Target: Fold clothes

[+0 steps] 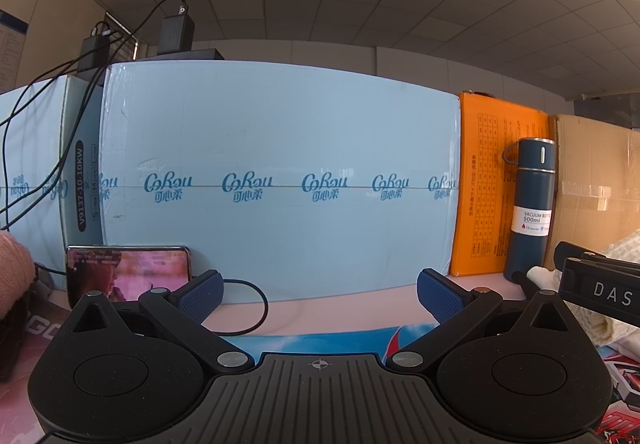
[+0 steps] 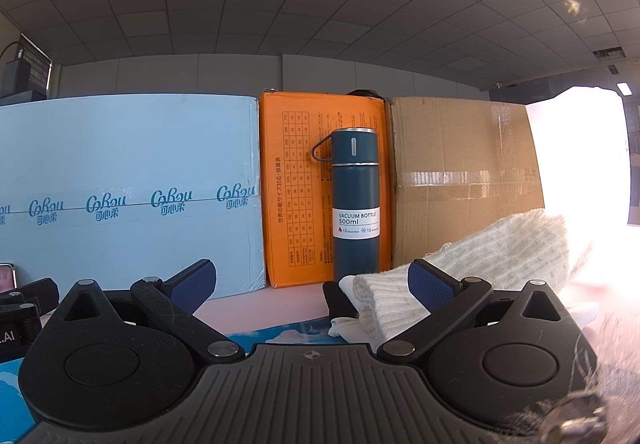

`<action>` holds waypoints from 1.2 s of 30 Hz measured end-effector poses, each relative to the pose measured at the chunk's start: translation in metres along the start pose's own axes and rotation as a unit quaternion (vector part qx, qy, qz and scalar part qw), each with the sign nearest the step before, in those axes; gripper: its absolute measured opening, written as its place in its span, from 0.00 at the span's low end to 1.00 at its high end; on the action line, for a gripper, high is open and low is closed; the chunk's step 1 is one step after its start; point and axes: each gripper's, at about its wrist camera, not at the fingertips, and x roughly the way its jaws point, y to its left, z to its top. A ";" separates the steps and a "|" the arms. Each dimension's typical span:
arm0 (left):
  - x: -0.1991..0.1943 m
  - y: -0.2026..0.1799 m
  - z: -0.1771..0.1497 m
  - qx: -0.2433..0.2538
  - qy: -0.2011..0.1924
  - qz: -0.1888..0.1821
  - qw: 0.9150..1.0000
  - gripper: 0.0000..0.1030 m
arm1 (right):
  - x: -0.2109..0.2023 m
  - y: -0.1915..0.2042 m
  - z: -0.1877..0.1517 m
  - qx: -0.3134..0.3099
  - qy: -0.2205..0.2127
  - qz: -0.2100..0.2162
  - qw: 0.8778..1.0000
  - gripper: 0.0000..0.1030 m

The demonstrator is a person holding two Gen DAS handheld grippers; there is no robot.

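Clothes are seen as a cream knitted garment [image 2: 500, 256] heaped on the desk [image 2: 272, 304] toward its right end, in front of a brown cardboard box [image 2: 460, 179] at the back edge. The left tool [image 1: 318, 294] is held low over the desk with its blue-padded fingers [image 1: 202, 294] spread wide, and nothing is gripped between them. The right tool [image 2: 310, 284] is likewise spread wide; its right finger [image 2: 430, 286] is seen against the ribbed end of the garment, but whether it is touching the knit cannot be told, and no cloth is clamped.

Along the back edge a row is formed by a pale blue carton [image 1: 280, 163] printed with repeated blue lettering, an orange box [image 2: 296, 179] and the brown cardboard box. A dark blue vacuum bottle [image 2: 354, 199] is stood upright in front of the orange box, just beside the garment. A phone [image 1: 128, 272] with a lit screen is propped on its long side against the blue carton near the left end, and a black cable [image 1: 256, 300] is looped on the desk beside it. A pink knitted item [image 1: 14, 268] is visible at the far left edge. Black adapters [image 1: 176, 31] with trailing cables are set on top of the blue carton.
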 end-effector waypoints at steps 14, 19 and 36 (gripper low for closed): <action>0.000 0.000 0.000 -0.001 0.001 0.000 1.000 1.00 | 0.000 0.000 0.000 0.000 0.000 0.000 1.000 1.00; 0.001 0.001 0.001 -0.003 0.003 -0.001 1.000 1.00 | -0.002 -0.001 0.000 0.003 -0.006 0.000 1.000 1.00; -0.008 0.010 0.002 -0.031 -0.011 -0.066 0.997 1.00 | -0.009 -0.033 0.002 0.108 -0.017 0.051 0.993 1.00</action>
